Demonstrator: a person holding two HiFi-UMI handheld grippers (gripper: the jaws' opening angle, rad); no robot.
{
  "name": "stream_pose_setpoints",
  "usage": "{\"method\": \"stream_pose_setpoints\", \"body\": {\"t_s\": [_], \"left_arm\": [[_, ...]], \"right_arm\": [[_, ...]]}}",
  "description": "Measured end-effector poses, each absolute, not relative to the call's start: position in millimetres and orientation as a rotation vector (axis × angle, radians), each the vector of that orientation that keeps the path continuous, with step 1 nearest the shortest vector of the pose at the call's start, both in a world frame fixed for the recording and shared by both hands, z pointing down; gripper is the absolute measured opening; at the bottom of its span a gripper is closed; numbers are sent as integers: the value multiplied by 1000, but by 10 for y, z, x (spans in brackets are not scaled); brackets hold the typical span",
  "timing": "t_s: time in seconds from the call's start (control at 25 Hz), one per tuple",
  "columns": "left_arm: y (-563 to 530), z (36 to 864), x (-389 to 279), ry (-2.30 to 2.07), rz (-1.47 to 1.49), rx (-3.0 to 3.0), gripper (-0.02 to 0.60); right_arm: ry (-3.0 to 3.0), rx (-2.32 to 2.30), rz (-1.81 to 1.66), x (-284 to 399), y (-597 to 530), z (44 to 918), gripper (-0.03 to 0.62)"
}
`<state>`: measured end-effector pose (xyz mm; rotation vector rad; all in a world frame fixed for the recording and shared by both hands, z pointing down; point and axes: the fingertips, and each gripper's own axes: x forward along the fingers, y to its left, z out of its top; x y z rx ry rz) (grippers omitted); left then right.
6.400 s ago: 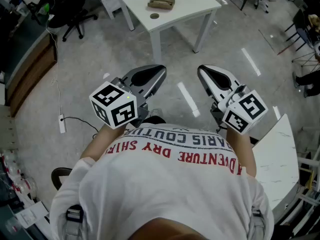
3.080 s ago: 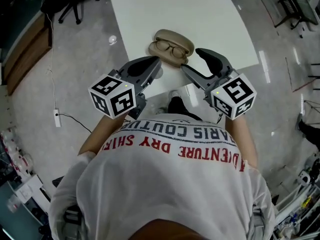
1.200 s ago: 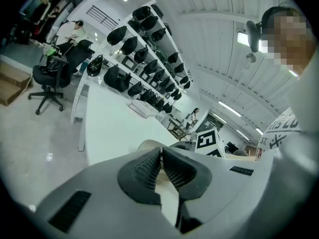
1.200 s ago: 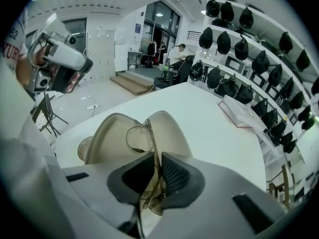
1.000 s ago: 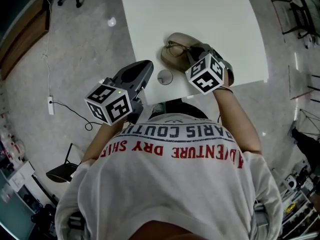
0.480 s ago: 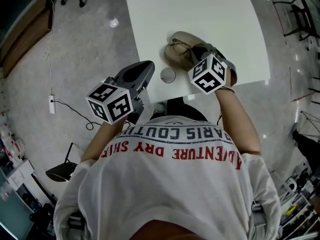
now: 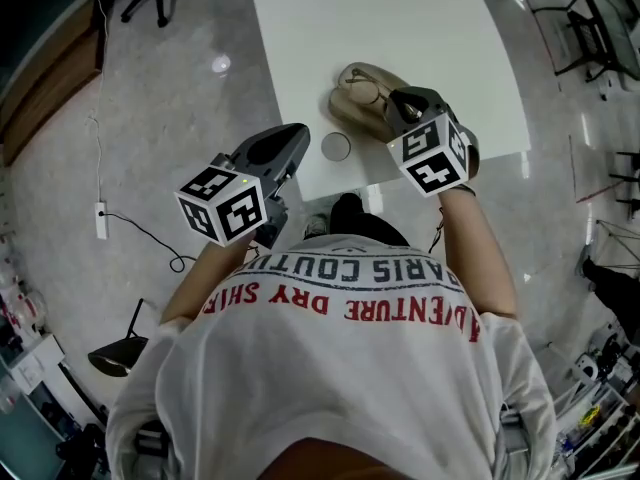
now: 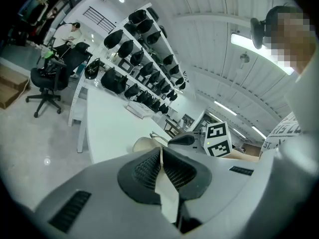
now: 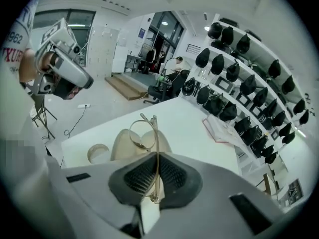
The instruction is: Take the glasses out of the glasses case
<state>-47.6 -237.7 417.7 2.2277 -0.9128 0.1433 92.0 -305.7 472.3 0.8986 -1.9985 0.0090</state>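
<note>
Bright, even light falls from above. In the left gripper view the ceiling light strips burn white at upper right. In the head view a glare spot sits on the shiny floor, upper left. Both gripper views bow and darken toward their corners, and my left gripper, close to the lens, looks soft

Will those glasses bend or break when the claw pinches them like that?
Probably light: the right gripper holds the glasses by one thin side and they stick out straight. The thin frame looks bendable, so a hard squeeze might warp it. The lenses would likely crack if dropped.
</note>
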Motion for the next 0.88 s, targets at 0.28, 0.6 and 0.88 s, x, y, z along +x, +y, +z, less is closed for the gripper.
{"method": "stream_pose_setpoints", "body": {"t_s": [0.28,0.6,0.88], "left_arm": [[-2183,3882,-539,-889,103,2308,35],[-1928,3549,-519,-834,84,2409,35],[-1693,3259,-472,-766,67,2500,35]], "right_arm": [[-2093,1064,-6,899,-2740,4063,32],[-2287,1192,69,794,-2145,3455,32],[-2386,1285,85,726,-1673,3166,32]]}}
